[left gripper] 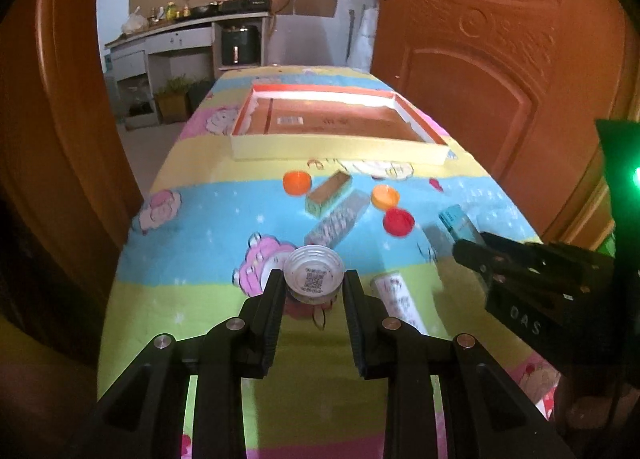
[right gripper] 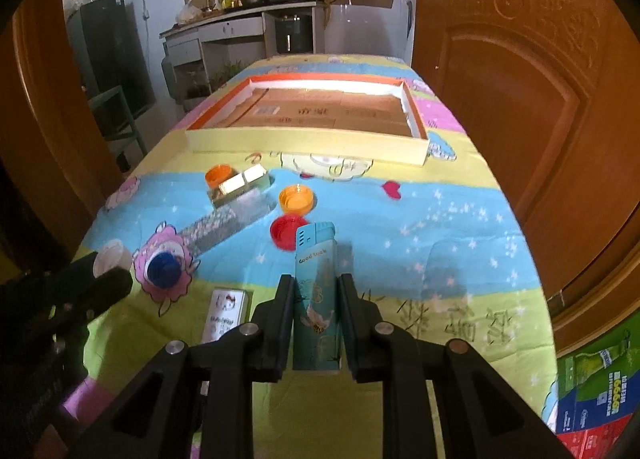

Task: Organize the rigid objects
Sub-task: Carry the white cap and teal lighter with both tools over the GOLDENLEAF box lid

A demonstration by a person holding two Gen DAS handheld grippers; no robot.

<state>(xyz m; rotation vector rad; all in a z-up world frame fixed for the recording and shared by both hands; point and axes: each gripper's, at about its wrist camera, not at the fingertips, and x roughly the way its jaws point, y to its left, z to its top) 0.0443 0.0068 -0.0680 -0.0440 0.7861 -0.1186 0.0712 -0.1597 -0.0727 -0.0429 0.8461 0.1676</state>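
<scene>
My left gripper (left gripper: 314, 279) is shut on a white bottle cap (left gripper: 314, 273) with a printed code inside, held a little above the cloth. My right gripper (right gripper: 316, 283) is shut on a teal lighter (right gripper: 316, 259), upright between the fingers. The right gripper also shows in the left wrist view (left gripper: 472, 249) with the lighter (left gripper: 456, 221) sticking out of it. In the right wrist view the left gripper (right gripper: 100, 271) appears at the left edge with the white cap (right gripper: 110, 255). A shallow cardboard tray (left gripper: 336, 149) (right gripper: 304, 147) lies farther back on the table.
Between grippers and tray lie two orange caps (right gripper: 219, 175) (right gripper: 296, 199), a red cap (right gripper: 282, 231), a gold box (right gripper: 240, 187), a glittery silver box (right gripper: 224, 227), a blue cap (right gripper: 164, 267) and a white box (right gripper: 224, 315). A wooden door (right gripper: 540, 99) stands to the right.
</scene>
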